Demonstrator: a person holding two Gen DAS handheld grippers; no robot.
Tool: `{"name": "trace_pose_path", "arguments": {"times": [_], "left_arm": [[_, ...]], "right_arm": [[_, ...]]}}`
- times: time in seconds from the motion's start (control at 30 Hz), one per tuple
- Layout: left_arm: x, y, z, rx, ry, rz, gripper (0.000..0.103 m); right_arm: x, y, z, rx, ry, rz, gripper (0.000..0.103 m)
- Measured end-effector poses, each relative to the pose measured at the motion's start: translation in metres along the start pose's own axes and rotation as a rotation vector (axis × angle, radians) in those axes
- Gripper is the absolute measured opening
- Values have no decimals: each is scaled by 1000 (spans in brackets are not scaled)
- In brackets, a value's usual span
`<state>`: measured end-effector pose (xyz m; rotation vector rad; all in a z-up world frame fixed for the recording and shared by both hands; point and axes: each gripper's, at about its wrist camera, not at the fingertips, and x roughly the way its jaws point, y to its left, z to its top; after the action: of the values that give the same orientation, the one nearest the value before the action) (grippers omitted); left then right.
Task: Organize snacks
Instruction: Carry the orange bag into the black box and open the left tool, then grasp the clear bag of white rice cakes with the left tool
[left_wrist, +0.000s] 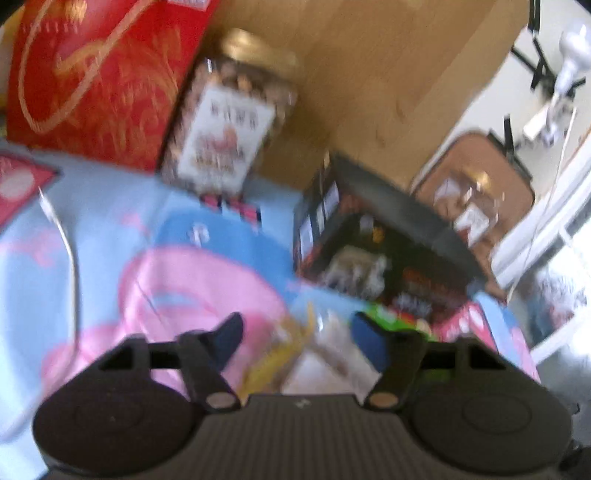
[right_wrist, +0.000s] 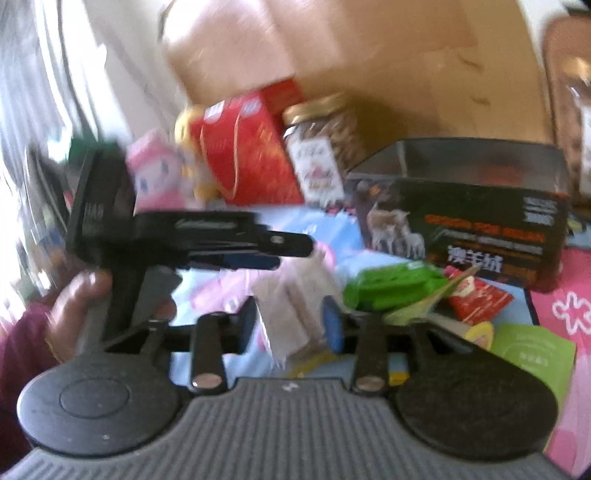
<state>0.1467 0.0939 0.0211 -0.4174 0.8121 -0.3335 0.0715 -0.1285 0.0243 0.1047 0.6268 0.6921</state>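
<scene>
Pastel tablecloth, right claw spread around wafer packet, left claw level, parted.

Both views are smeared by motion blur. In the left wrist view, the label on the nut jar is unreadable, and the red gift box runs off the top edge. The print on the dark box cannot be made out, and a red packet is cut by the left edge. In the right wrist view, the pale snack packet between the right hand-held gripper fingers shows no legible marking, and whether they touch it cannot be told. A second jar is cropped at the right edge.
</scene>
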Motion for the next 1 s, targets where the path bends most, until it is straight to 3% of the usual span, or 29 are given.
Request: {"name": "trace_pose_path", "arguments": {"times": [0.07, 0.17, 0.37, 0.43, 0.57, 0.63, 0.7, 0.77, 0.87, 0.93, 1.0], "left_arm": [[-7, -3, -10, -2, -16, -30, 42], [-32, -5, -32, 2, -33, -31, 36], [-95, 7, -83, -61, -63, -74, 37], [-103, 17, -98, -93, -47, -63, 45], [-113, 30, -110, -117, -68, -68, 58], [-116, 27, -109, -110, -77, -55, 70], [-114, 20, -108, -80, -77, -45, 72], [-106, 13, -109, -49, -69, -41, 70], [-97, 1, -111, 8, -57, -28, 50], [-96, -5, -112, 22, -54, -44, 50], [-99, -10, -112, 43, -65, -25, 50]], "right_arm": [[12, 10, -10, -58, 40, -60, 58], [19, 11, -28, -33, 104, -50, 60], [-11, 46, -56, -144, 26, -7, 59], [-15, 54, -67, -176, 22, 7, 63], [-10, 59, -81, -183, 58, -16, 79], [-11, 56, -85, -173, 69, -25, 81], [-14, 52, -87, -165, 72, -21, 81], [-12, 51, -87, -176, 68, -30, 81], [-10, 55, -89, -187, 60, -20, 81], [-9, 60, -89, -189, 50, -7, 68], [-8, 67, -90, -212, 34, -27, 65]]}}
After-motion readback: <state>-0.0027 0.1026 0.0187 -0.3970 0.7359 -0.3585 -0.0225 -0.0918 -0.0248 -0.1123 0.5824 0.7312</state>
